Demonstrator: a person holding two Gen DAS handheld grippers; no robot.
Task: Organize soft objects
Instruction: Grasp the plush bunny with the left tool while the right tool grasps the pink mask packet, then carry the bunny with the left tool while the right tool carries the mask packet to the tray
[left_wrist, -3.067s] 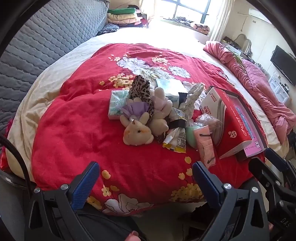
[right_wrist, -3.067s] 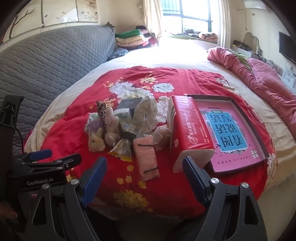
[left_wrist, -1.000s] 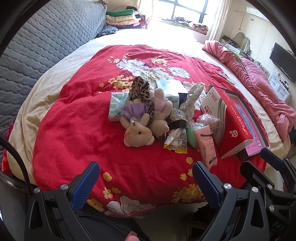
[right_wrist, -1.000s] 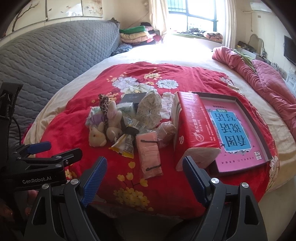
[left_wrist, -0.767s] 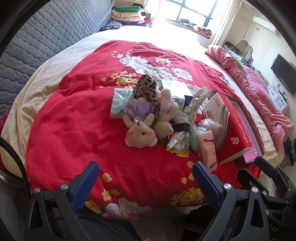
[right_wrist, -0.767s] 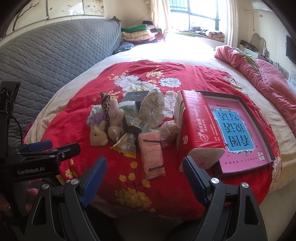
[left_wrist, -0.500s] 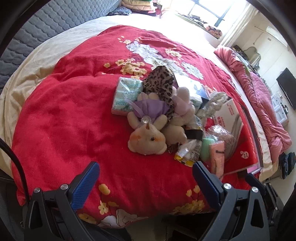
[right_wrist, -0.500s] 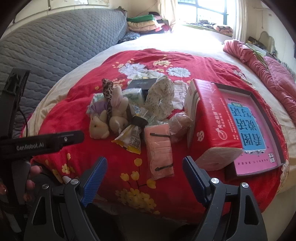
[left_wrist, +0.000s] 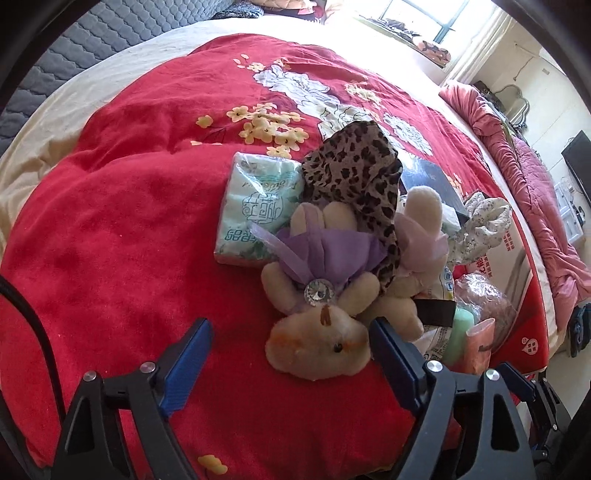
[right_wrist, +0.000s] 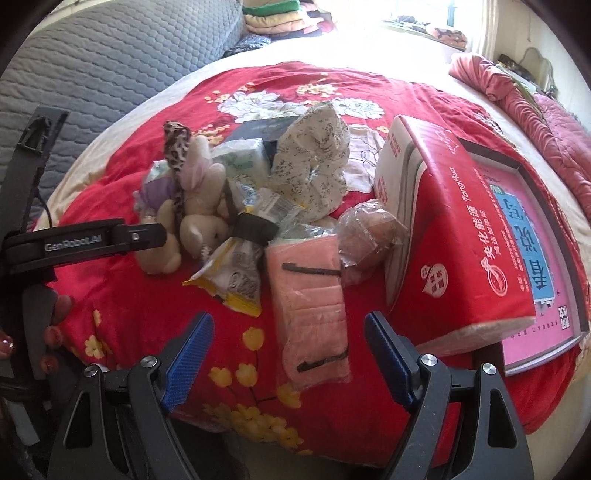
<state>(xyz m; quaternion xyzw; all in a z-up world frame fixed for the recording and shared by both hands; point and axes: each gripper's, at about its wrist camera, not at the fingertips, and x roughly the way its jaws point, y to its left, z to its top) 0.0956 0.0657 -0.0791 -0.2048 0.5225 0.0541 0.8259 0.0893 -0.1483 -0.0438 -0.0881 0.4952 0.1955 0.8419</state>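
A pile of soft things lies on the red floral blanket (left_wrist: 110, 221). A beige plush bunny in a purple dress (left_wrist: 319, 317) lies head toward me, with a second plush (left_wrist: 417, 236), a leopard-print cloth (left_wrist: 354, 173) and a green tissue pack (left_wrist: 255, 206) behind it. My left gripper (left_wrist: 288, 354) is open, its right finger beside the bunny's head. My right gripper (right_wrist: 284, 350) is open above the near end of a pink packet (right_wrist: 310, 306). The right wrist view also shows the bunnies (right_wrist: 199, 218) and a floral cloth (right_wrist: 314, 166).
A red tissue box (right_wrist: 454, 229) leans on a pink book in a dark tray (right_wrist: 528, 236) at the right. A yellow snack wrapper (right_wrist: 232, 280) and a clear bag (right_wrist: 369, 236) lie in the pile. A grey quilted headboard (right_wrist: 110, 66) stands at the left.
Both grippers moved forward toward the pile. The left one closed in on the bunny until its head lies between the open fingers; the right one came over the pink packet.
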